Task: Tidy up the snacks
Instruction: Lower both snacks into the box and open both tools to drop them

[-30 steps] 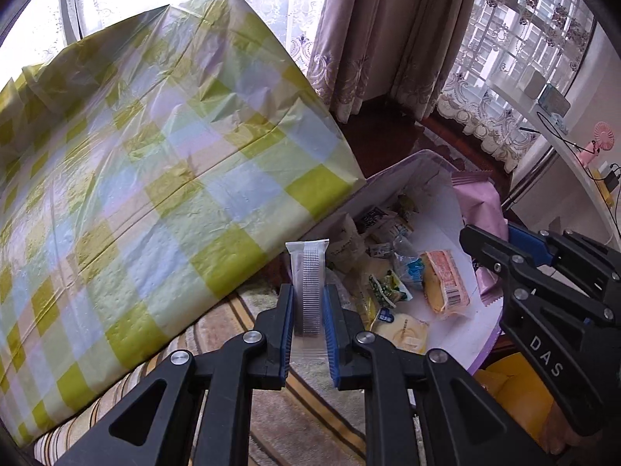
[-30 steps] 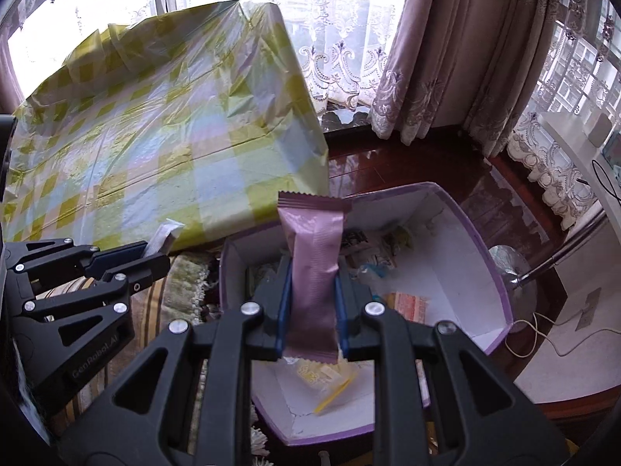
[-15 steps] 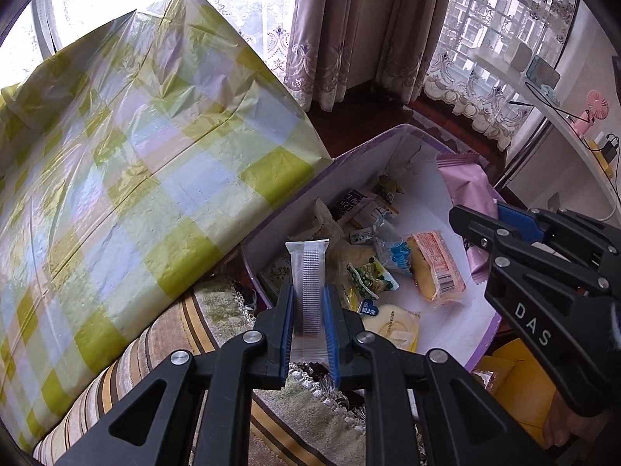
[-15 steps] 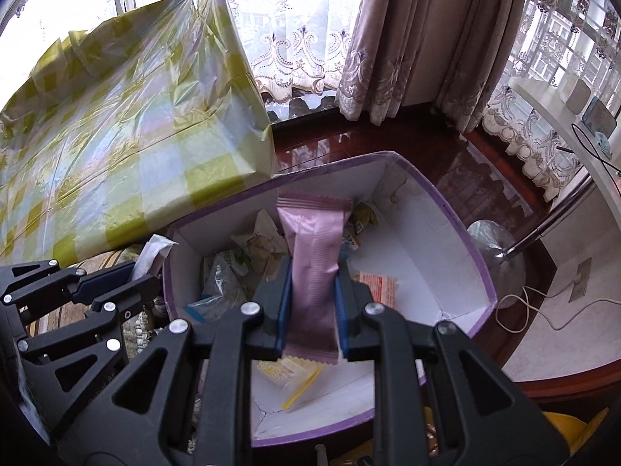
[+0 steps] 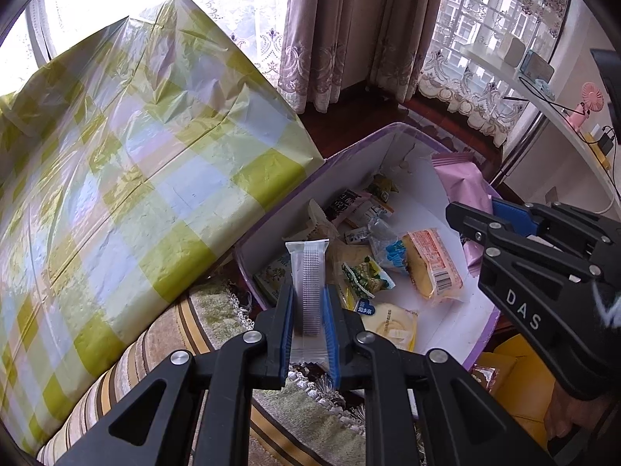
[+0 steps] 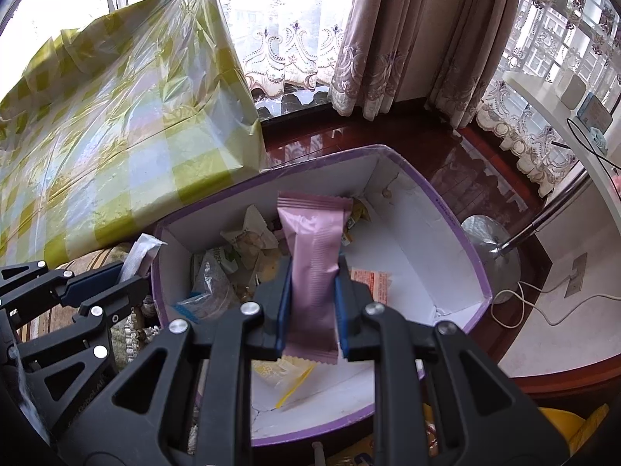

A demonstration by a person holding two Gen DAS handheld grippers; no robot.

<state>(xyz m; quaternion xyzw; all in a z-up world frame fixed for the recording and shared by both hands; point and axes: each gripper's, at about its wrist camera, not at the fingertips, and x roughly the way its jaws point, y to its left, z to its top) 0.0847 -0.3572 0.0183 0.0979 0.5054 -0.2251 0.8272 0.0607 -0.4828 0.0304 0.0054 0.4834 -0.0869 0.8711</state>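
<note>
Your two tongs each clamp one snack bar above one purple-rimmed box [image 6: 458, 229]. At far left lies the surface under a yellow-green checked plastic cloth [image 5: 128, 178], with a striped cushion [image 5: 147, 353] below it. Your left tongs [image 5: 306, 310] grip a clear-wrapped bar [image 5: 306, 272], ribbed and pale, upright over the box's near-left corner. The white-lined box holds a loose heap of small packets, too jumbled to count, among them an orange-wrapped cake [image 5: 432, 264]. Your right tongs [image 6: 312, 299] pinch a matte pink wrapper [image 6: 312, 240], crimped at both ends, upright over the box's middle. Lace curtains [image 6: 388, 39], dark glossy floorboards and a white shelf close the room at right.
</note>
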